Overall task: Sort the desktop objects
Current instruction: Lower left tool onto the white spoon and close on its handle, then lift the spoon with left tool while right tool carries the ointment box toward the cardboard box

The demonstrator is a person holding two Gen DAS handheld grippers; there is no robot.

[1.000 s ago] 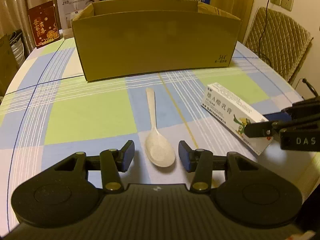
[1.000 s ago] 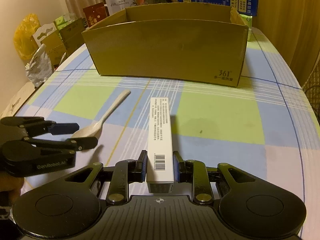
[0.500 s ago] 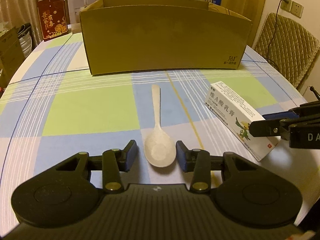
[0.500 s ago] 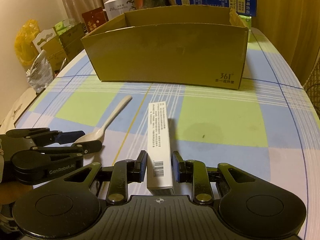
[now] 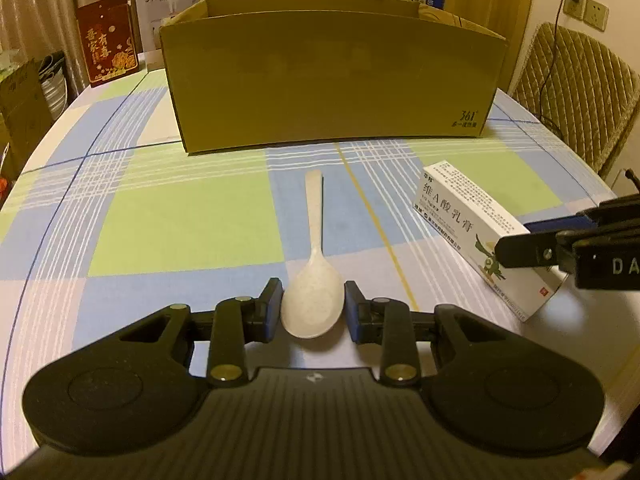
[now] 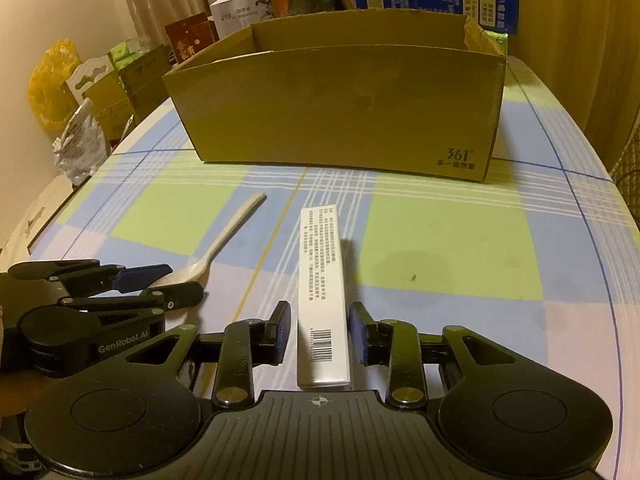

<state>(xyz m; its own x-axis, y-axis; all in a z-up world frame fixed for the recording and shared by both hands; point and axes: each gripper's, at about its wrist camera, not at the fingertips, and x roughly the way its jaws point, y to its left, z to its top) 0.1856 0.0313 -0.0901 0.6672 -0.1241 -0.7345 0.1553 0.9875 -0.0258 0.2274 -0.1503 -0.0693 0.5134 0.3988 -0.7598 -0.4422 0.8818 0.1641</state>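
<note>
Left tongs (image 5: pixel 312 310) are closing onto the spoon (image 5: pixel 313 280); right tongs (image 6: pixel 319 334), slightly apart, are straddling the carton (image 6: pixel 322 300), so both lifts look near.

The left wrist view was taken from low over the checked tablecloth (image 5: pixel 180 220), looking forward between the fingers of the left gripper (image 5: pixel 312 308) toward the cardboard box (image 5: pixel 332 80). The spoon (image 5: pixel 314 276) was seen very near, straight ahead. The right wrist view was taken just as low, from further right, along the right gripper (image 6: pixel 320 332), with the white carton (image 6: pixel 322 292) close in front. The box, spoon and carton were seen in both views. Each gripper was also caught at the edge of the other view.
</note>
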